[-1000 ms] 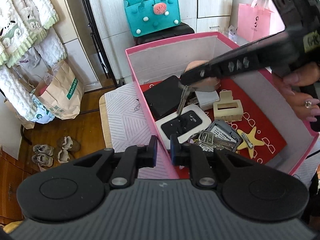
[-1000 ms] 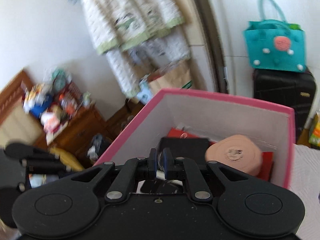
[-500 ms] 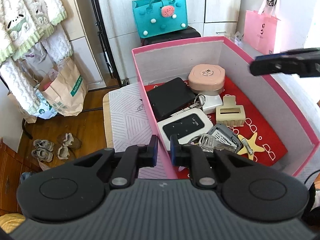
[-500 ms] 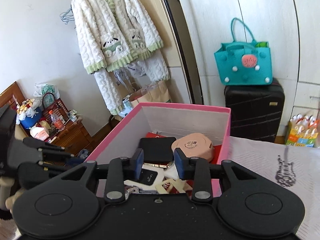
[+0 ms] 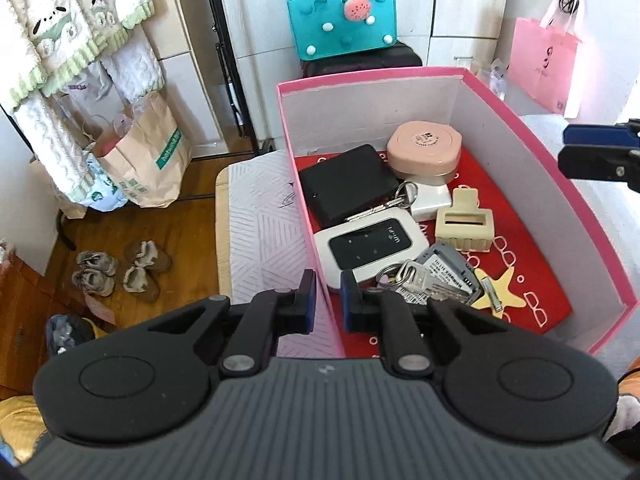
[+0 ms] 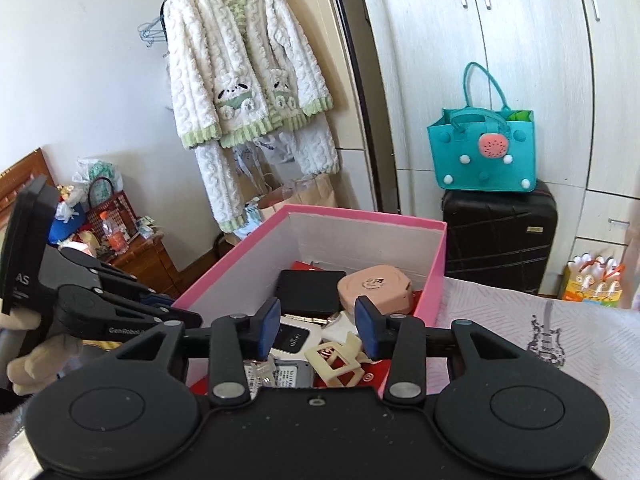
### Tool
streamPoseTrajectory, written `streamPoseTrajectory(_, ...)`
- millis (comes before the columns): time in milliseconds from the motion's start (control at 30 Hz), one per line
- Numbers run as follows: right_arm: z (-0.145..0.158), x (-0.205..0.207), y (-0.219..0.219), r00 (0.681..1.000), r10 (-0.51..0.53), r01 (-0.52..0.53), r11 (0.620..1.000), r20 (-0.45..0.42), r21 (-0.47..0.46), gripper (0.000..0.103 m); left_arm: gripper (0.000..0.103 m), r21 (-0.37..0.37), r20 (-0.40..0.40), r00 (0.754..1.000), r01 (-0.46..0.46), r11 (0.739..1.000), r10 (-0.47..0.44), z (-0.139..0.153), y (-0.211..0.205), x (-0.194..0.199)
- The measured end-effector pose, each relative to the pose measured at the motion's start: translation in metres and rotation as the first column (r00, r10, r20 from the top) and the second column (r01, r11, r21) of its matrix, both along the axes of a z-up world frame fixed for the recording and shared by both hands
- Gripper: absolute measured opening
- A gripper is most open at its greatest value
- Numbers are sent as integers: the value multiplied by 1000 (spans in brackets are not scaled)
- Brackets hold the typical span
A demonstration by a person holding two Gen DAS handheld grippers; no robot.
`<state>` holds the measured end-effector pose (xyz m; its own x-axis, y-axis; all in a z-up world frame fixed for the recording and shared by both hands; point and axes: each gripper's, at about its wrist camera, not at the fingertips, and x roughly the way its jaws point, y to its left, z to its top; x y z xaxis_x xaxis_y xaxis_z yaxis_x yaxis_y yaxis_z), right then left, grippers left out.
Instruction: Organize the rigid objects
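A pink box (image 5: 592,216) with a red floor holds a black case (image 5: 348,184), a pink round case (image 5: 424,152), a white wifi device (image 5: 370,246), a beige hair claw (image 5: 464,224), keys on a ring (image 5: 380,208), a key bunch (image 5: 416,276), a grey card (image 5: 448,272) and a yellow star (image 5: 500,292). My left gripper (image 5: 328,300) is shut on the box's near wall. My right gripper (image 6: 316,326) is open and empty, held above the box's (image 6: 436,248) near end; its fingers (image 5: 596,152) show at the right edge of the left wrist view.
The box stands on a white patterned cloth (image 5: 264,240) on a bed or table. Beyond are a teal bag (image 5: 342,16) on a black suitcase (image 6: 500,236), a pink bag (image 5: 542,64), paper bags (image 5: 148,160), shoes on the wood floor (image 5: 120,272) and a hanging jacket (image 6: 240,68).
My right gripper let go of the keys on the black case, opened, and drew back up out of the box to the right. The left gripper stayed put.
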<state>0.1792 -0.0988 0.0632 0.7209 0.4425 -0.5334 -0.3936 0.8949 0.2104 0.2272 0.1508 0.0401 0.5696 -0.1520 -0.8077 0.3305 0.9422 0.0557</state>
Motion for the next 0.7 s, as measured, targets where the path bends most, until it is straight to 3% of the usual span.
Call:
streamPoseTrajectory(200,6,-10,-4,1000,-1,1,1000,14,-22,63,16,19,-11,1000,0,1000,0,12,0,-13)
streamPoseTrajectory(333,6,-11,-9,1000,-15,15,1000,4,-18,76,33,8,6,1000,-13,1000,13,20,0,-26)
streamPoseTrajectory(433,4,-9,-7,996,-79,77,996,-30,-50,103,48,-10,2,1000,-27,1000,27,27,2,-34)
streamPoseTrajectory(500,3,-10,-6,988,-148,144,986,-47,-82,103,56,-26,7,999,-39,999,40,30,2,-39)
streamPoseTrajectory(567,3,-13,-6,982,-178,172,980,-55,-104,103,72,-39,8,998,-61,997,61,32,1,-43)
streamPoseTrajectory(700,3,-23,-17,984,-139,134,990,-109,-52,103,80,-69,14,996,-89,994,90,34,0,-51)
